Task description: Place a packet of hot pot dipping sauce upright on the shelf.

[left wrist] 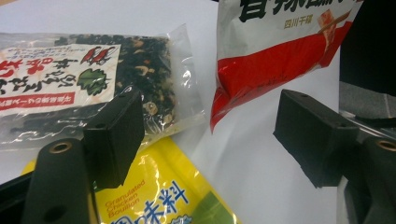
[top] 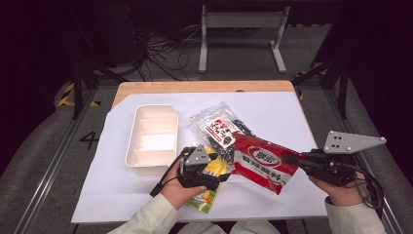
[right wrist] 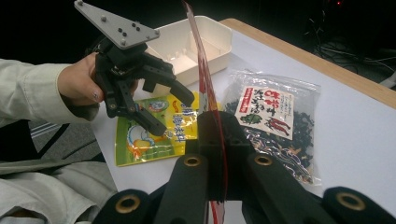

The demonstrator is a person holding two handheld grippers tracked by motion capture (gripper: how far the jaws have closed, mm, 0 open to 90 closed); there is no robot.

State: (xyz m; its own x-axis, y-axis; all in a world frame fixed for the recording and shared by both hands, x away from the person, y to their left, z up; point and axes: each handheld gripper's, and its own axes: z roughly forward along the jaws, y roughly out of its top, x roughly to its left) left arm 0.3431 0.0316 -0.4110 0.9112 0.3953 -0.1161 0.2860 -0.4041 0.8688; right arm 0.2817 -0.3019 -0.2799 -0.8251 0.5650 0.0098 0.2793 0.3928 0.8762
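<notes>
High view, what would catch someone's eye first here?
The red and white packet, held by its edge in the shut right gripper and raised off the white sheet. Next, the open left gripper poised over a yellow packet, with a clear bag of dark dried bits behind and a white divided tray to the left.

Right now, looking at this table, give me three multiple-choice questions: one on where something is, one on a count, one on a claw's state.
1. Where does the yellow chicken bouillon packet lie?
A. under the left claw
B. inside the tray
C. on the floor

2. How many compartments has the white plastic tray?
A. one
B. three
C. five

3. What is the right claw doing?
A. hanging open
B. shut on nothing
C. pinching the red and white snack bag

Answers: 1 A, the open claw hovers over it; 2 B, two dividers show; 3 C, the bag's edge sits between its jaws.
</notes>
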